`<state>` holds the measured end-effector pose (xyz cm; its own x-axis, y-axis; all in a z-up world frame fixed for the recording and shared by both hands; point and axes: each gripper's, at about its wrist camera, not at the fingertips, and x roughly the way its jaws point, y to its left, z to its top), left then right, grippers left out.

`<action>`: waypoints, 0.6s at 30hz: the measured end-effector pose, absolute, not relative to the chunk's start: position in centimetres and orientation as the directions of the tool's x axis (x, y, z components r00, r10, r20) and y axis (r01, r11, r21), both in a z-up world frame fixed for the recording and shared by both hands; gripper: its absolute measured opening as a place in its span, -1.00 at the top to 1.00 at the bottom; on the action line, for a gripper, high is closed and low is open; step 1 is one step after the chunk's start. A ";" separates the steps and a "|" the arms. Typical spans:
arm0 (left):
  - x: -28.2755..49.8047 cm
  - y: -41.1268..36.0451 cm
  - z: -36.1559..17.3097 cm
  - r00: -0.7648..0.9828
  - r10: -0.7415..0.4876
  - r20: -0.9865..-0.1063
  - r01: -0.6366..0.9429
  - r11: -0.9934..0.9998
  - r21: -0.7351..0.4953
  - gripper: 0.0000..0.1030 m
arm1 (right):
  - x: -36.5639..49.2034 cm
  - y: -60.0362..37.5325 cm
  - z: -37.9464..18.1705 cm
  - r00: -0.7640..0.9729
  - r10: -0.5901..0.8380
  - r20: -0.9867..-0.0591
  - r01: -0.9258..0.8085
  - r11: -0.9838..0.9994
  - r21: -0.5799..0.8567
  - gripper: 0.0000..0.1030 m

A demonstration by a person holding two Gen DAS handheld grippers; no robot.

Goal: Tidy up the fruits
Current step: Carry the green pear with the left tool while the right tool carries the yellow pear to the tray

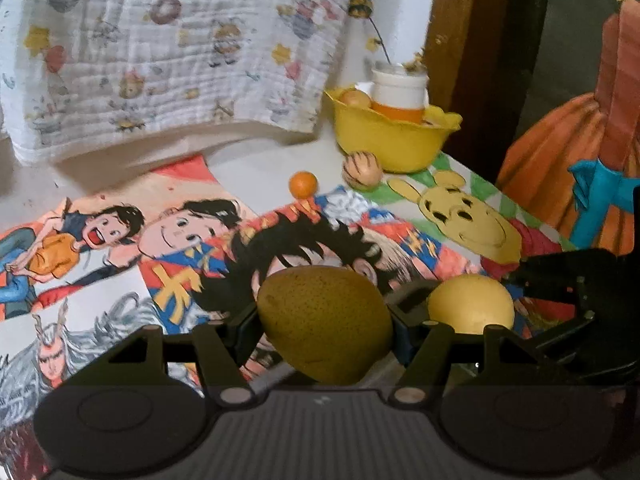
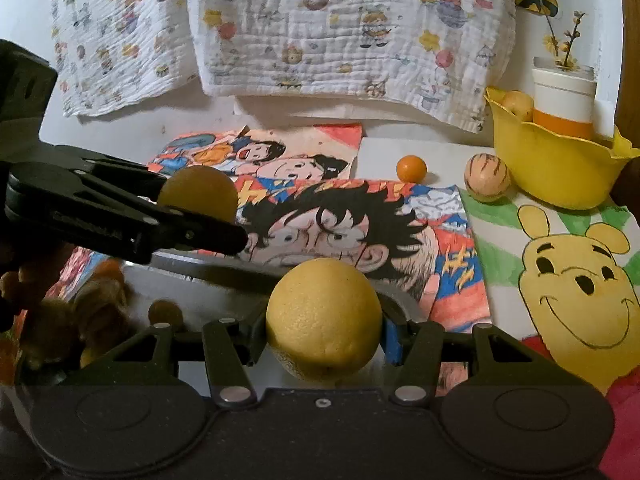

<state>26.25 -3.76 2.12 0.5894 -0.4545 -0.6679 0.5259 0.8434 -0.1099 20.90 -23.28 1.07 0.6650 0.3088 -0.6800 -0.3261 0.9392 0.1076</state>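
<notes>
Left gripper [image 1: 325, 322] grips a speckled brownish-green pear [image 1: 325, 322], one pad pressed on each side; the fruit hangs clear of the table. In the right wrist view the same gripper comes in from the left edge as a dark arm with the pear at its tip.

Right gripper [image 2: 324, 320] holds a yellow lemon [image 2: 324, 320] the same way, clamped between both pads and lifted off the surface. In the left wrist view the lemon shows just to the right of the pear, with the right gripper's black linkage behind it.

Below and beyond both fruits: coloured cartoon drawings [image 2: 360, 224] lie flat on the white table [image 1: 256, 168]. A yellow bear drawing [image 2: 576, 280] lies at the right side.

Lower left of the right wrist view: a blurred group of brownish and orange round things [image 2: 100, 300] near a pale tray; too blurred to tell which fruits.

Farther back: a small orange [image 2: 411, 168] sits alone on bare table just past the drawings. Right of it, apart, a pale round fruit with dark stripes [image 2: 487, 178] rests just beside the yellow bowl [image 2: 552, 176]; contact cannot be told.

The bowl stands at the far right corner. Inside it: a pale round fruit [image 2: 518, 106] at the left rim and a white cup with an orange band [image 2: 564, 98], dried stems in it.

Farthest: a white printed cloth [image 2: 340, 32] hangs down the wall behind the table.
</notes>
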 end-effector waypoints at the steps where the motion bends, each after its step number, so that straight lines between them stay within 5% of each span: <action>1: 26.0 -3.9 2.0 0.586 -0.453 -0.672 0.529 0.842 -0.106 -0.33 | 20.6 -23.4 1.0 0.662 0.310 -0.682 -0.329 0.938 0.107 -0.10; 18: 24.7 -6.4 0.2 0.508 -0.396 -0.765 0.568 0.822 -0.048 -0.33 | 19.1 -23.7 0.3 0.619 0.297 -0.727 -0.366 0.928 0.067 -0.11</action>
